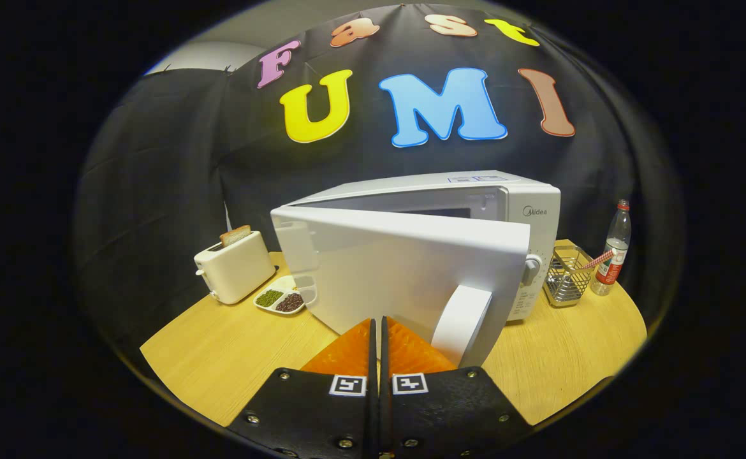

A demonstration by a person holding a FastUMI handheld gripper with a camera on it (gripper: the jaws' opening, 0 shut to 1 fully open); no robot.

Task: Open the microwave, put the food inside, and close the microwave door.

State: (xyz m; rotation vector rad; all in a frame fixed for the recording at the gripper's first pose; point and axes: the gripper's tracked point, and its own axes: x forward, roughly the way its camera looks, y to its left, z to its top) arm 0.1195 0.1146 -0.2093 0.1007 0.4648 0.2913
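A white microwave [526, 210] stands on the wooden table [220, 357]. Its door [398, 268] is swung partly open toward me, and the curved white handle [461, 324] sits at the door's lower right. My gripper [378, 322] is shut, its fingers pressed together with nothing between them, the tips right against the lower front face of the door, just left of the handle. A sliver of the dim oven cavity shows above the door's top edge; what is inside is hidden.
Left of the microwave stands a white toaster [236, 266] with a slice of bread [235, 235] in it, and beside it a divided dish of beans [282, 298]. Right of the microwave are a wire basket [567, 277] and a plastic bottle [612, 250].
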